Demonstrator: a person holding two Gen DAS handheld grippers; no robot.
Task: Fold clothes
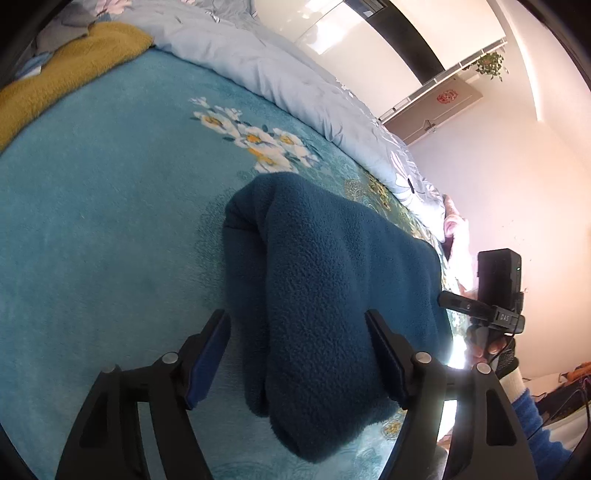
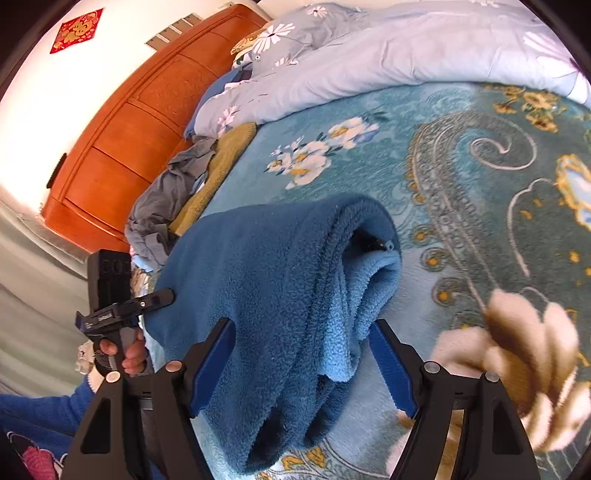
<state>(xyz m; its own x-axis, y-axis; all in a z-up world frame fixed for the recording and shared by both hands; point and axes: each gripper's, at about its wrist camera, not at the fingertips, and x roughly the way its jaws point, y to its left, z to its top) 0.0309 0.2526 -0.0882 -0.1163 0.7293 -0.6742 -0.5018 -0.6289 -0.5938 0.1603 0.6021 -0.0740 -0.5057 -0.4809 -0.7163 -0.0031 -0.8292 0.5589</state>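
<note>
While angled down, both tongs (image 1: 297, 354) (image 2: 303, 363) straddle fleece (image 1: 332, 277) (unpinched).

A teal blanket (image 1: 110, 192) with white flowers (image 1: 255, 138) covered the bed under me. Along its far edge lay a pale quilt (image 2: 388, 55), bunched up. A mustard towel (image 1: 62, 77) sat at the blanket's corner, touching a crumpled grey cloth (image 2: 162, 206) beside it. Behind those stood an orange wooden headboard (image 2: 122, 129), and a red paper ornament (image 2: 76, 30) hung on the white wall above it. Off to my other side, a green plant (image 1: 490, 64) hung high up.
</note>
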